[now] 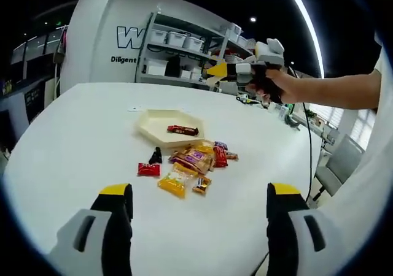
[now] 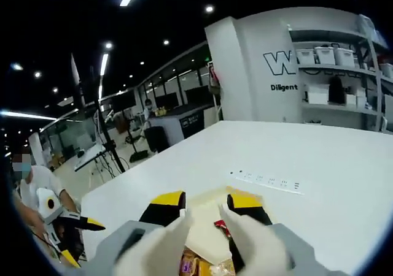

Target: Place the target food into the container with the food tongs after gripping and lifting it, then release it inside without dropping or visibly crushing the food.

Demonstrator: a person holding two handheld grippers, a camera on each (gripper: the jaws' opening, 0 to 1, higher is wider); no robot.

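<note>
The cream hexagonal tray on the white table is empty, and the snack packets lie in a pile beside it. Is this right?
Not quite. The left gripper view shows the tray already holds one dark red snack bar. The other packets do lie in a pile beside it on the table.

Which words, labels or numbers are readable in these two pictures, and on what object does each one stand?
"W": large letter, cut off by the shelf, on the white wall.
"Diligent": small text under it on the same wall, cut off in the left gripper view.
Snack wrappers on the table: print too small to read.
Shelf bins: no readable labels.
</note>
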